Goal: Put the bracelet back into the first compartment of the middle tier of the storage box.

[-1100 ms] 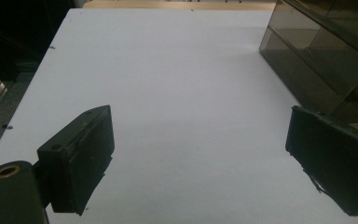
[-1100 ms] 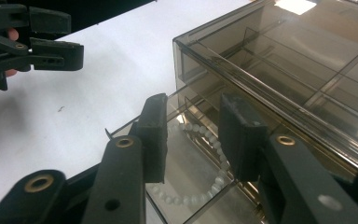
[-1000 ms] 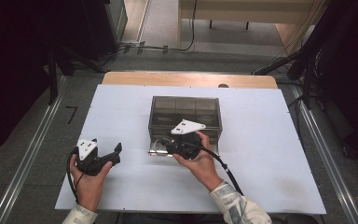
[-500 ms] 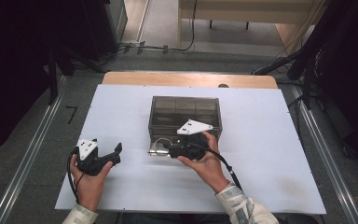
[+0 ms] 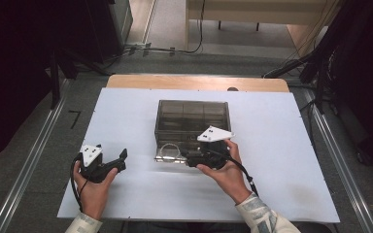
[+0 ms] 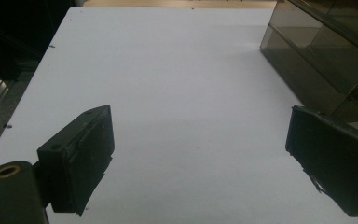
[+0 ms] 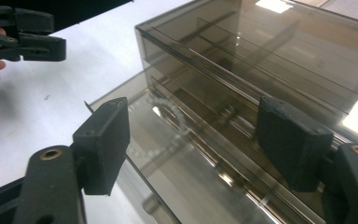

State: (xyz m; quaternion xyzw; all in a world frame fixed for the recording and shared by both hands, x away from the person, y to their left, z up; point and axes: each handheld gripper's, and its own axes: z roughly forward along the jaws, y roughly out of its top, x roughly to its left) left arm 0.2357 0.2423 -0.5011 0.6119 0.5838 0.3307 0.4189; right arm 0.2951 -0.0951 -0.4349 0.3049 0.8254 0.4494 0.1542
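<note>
At bench centre, a smoked transparent plastic box (image 5: 192, 121) with internal dividers sits on the white bench (image 5: 281, 145). Its clear front flap (image 5: 171, 154) is folded down flat onto the bench surface at the box's 6 o'clock side.

Right tongs (image 5: 190, 158): held in the right hand (image 5: 226, 170) at about 5 o'clock of the box, pointing toward 9 o'clock along the box front. Jaws apart. In the right gripper view the right tongs (image 7: 193, 135) straddle the lowered flap and the lower front edge of the box (image 7: 261, 60); neither jaw is seen touching it. A ring-shaped pull on the flap (image 7: 165, 121) lies between the jaws. Grey three-cornered plate (image 5: 214, 133) on top of this gripper overlaps the box's front right corner in the high view.

Left tongs (image 5: 122, 158): held in the left hand (image 5: 93, 187) at about 8 o'clock of the box, well apart from it, pointing toward 2 o'clock. Jaws wide apart in the left gripper view (image 6: 196, 158), nothing between them but bare bench (image 6: 177, 70). Box side wall (image 6: 317, 56) sits at upper right of that view.
</note>
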